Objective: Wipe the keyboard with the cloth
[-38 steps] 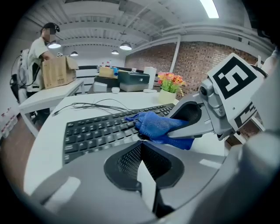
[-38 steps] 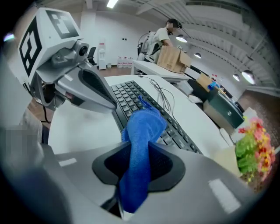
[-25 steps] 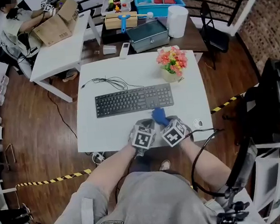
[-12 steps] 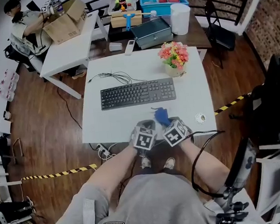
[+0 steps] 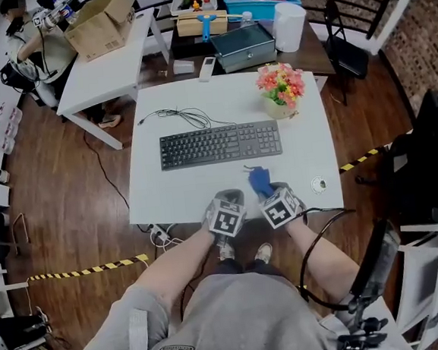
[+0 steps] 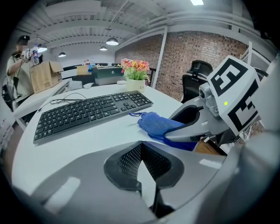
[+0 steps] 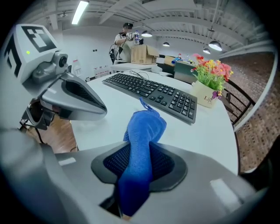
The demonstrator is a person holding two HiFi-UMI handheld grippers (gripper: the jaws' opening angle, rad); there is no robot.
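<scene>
A black keyboard [image 5: 220,144] lies across the middle of the white table [image 5: 167,194]. Near the front edge, my right gripper [image 5: 263,188] is shut on a blue cloth [image 5: 259,179]. The cloth [image 7: 142,140] fills the gap between the pads and its free end drapes onto the table toward the keyboard [image 7: 153,89]. Those jaws have just been opening a little, with the cloth still between them. Close beside it on the left, my left gripper [image 5: 232,198] is shut with nothing in it [image 6: 141,153]. In the left gripper view the cloth [image 6: 157,124] lies just short of the keyboard [image 6: 87,111].
A pot of flowers [image 5: 281,89] stands at the table's back right, and the keyboard's cable [image 5: 176,117] loops at the back left. A small round object [image 5: 318,184] lies at the front right. Behind are a grey box [image 5: 246,47], a white roll [image 5: 290,27] and a second table with a cardboard box [image 5: 99,25].
The head view has shifted, so the table sits higher in the picture. Both grippers have drawn back slightly from the keyboard toward the near edge. The cloth stays in the right gripper.
</scene>
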